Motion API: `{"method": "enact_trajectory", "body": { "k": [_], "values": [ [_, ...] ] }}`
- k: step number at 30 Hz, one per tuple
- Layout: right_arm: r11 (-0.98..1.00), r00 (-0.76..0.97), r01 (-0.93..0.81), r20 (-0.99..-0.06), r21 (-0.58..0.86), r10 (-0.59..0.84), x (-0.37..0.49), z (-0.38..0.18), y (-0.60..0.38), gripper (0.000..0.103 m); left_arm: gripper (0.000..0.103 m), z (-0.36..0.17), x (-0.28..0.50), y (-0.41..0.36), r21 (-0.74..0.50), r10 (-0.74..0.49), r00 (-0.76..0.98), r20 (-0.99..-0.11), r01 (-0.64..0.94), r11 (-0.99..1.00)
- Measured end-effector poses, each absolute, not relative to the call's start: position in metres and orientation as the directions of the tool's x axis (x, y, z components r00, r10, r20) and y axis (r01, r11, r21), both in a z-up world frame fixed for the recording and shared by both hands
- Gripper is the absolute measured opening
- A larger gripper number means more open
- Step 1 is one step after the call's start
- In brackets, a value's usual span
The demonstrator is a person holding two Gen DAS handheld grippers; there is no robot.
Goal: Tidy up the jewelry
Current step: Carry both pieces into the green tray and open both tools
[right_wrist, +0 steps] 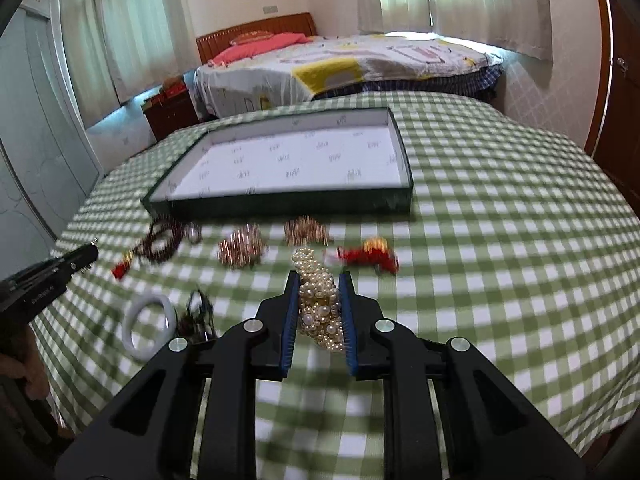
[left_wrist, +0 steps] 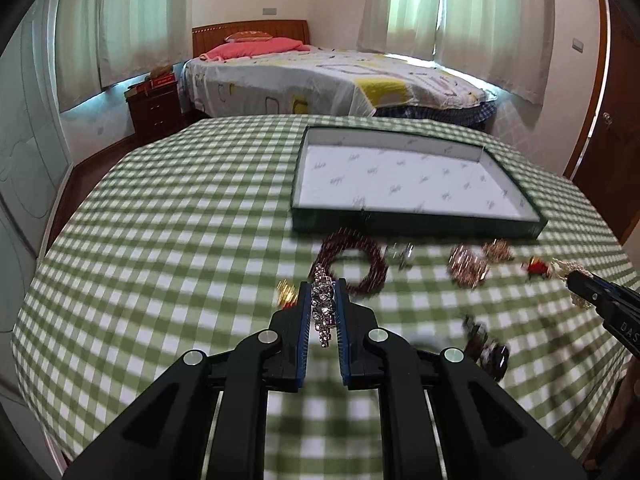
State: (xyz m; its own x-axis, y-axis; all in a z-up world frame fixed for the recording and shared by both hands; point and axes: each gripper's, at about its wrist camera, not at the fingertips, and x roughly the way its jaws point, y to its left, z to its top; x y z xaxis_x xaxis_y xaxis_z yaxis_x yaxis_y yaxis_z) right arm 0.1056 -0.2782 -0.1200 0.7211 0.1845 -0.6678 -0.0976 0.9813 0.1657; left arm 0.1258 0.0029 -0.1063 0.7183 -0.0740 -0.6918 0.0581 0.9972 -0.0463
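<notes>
Pearl bracelet gripped, rhinestone bracelet gripped

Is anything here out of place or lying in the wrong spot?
Yes. The tray holds nothing, while the jewelry lies loose on the checked tablecloth before it, such as the white bangle and a red piece.

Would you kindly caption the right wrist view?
Right tongs grip a pearl bracelet before the empty tray.

R gripper fingers clamp pearl bracelet above table.
</notes>
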Motion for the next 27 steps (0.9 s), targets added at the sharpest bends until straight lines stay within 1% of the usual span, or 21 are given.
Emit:
{"method": "enact_trajectory", "body": {
  "k": [8,11,14,17,20,23,25,27],
  "values": [
    [0.983,0.795,-0.103,-0.581,0.152,0.173,0.168,-0.084,-0.281,0.020,0.013,-0.074,0.175,-0.017,-0.044,-0.107,0.784,-0.612,0.101,0.994],
    [0.983,0.801,-0.093,-0.573,0.161,0.170,0.197,-0.083,-0.284,0.020,0.013,-0.064,0.204,-0.027,-0.051,-0.120,0.807,-0.578,0.112,0.992],
    [0.984,0.792,-0.080,-0.589,0.158,0.159,0.222,-0.092,-0.285,0.020,0.013,-0.065,0.229,-0.035,-0.053,-0.129,0.808,-0.575,0.120,0.991],
    [0.985,0.760,-0.071,-0.632,0.155,0.154,0.244,-0.111,-0.286,0.020,0.013,-0.082,0.254,-0.043,-0.047,-0.124,0.786,-0.605,0.120,0.992],
    [0.989,0.726,-0.060,-0.673,0.137,0.137,0.257,-0.131,-0.288,0.020,0.013,-0.112,0.278,-0.046,-0.065,-0.133,0.728,-0.673,0.120,0.991],
    [0.990,0.699,-0.047,-0.704,0.131,0.126,0.265,-0.148,-0.291,0.020,0.013,-0.135,0.292,-0.047,-0.063,-0.126,0.684,-0.718,0.117,0.991],
    [0.991,0.685,-0.040,-0.719,0.124,0.118,0.269,-0.155,-0.292,0.020,0.013,-0.145,0.298,-0.048,-0.058,-0.121,0.660,-0.741,0.117,0.991],
    [0.992,0.670,-0.037,-0.733,0.125,0.117,0.273,-0.161,-0.291,0.020,0.013,-0.150,0.304,-0.046,-0.082,-0.136,0.629,-0.766,0.114,0.990]
  ]
}}
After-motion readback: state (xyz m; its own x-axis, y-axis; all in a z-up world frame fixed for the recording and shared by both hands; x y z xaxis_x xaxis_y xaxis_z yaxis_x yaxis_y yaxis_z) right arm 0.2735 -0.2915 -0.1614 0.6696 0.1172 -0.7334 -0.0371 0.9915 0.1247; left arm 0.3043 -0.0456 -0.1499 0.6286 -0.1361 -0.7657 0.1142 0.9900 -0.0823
